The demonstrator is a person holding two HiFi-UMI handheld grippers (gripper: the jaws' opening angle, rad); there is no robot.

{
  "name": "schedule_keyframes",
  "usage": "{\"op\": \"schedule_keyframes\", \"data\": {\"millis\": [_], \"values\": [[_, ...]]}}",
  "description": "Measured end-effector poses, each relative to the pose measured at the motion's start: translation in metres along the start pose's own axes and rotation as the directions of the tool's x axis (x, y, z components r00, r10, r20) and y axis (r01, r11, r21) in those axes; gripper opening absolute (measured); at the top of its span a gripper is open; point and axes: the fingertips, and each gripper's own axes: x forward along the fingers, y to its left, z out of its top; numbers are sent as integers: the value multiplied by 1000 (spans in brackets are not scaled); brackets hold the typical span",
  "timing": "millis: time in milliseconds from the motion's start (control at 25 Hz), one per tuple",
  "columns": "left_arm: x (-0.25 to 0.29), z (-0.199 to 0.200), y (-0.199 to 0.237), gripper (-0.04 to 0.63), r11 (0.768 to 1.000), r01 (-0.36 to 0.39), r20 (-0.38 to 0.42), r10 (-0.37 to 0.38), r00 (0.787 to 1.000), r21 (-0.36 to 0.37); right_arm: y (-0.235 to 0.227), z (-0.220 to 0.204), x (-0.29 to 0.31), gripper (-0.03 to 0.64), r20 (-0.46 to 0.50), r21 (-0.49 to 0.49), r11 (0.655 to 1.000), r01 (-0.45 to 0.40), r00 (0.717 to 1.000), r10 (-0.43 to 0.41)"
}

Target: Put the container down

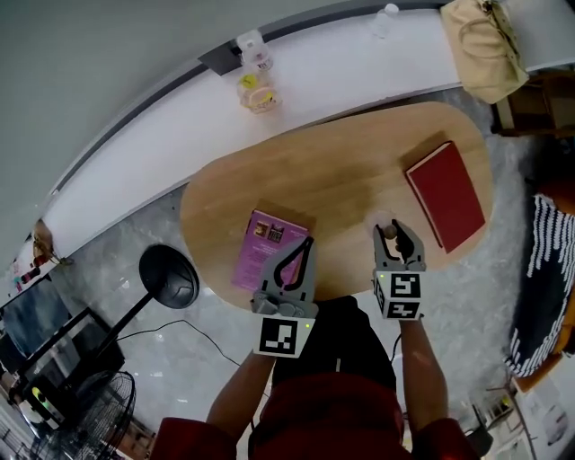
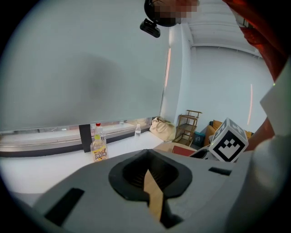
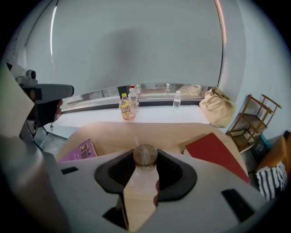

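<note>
Right gripper view: the right gripper (image 3: 145,158) is clamped on the container (image 3: 145,154), a small clear jar with a round, dull brown lid that bears no label. The black pads press it from both sides. In the head view the jar sits over the near part of the oval wooden table (image 1: 332,171), between a purple book (image 1: 265,247) and a red book (image 1: 446,195). I cannot tell whether its base touches the wood. The purple cover carries a small dark picture and lines of print too small to read, and the red cover is plain. The left gripper (image 1: 308,243) has its jaws together at the tips, with nothing between them, and hangs over the purple book's near right corner. Each gripper bears a cube with black-and-white square markers. On the white ledge (image 1: 359,63) beyond the table stands a bottle (image 1: 256,85) with a red cap and a yellow label whose writing is blurred. Farther along are a small clear bottle (image 1: 384,20) and a beige bag (image 1: 485,45). Nothing lies on the table just around the jar.
</note>
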Motion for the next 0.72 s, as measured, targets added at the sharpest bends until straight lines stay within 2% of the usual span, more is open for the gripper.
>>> {"op": "schedule_keyframes", "data": {"millis": [360,720], "values": [[10,-29,2,6,1000,18,-49,-20,999,-25,-2,-30,43,141,-63,0,1000,2,998,-2],[16,-37,-2,6,999,39,-49,-40,998,-27,3,-55,65,141,-94,-27,1000,4,996,-6]]}}
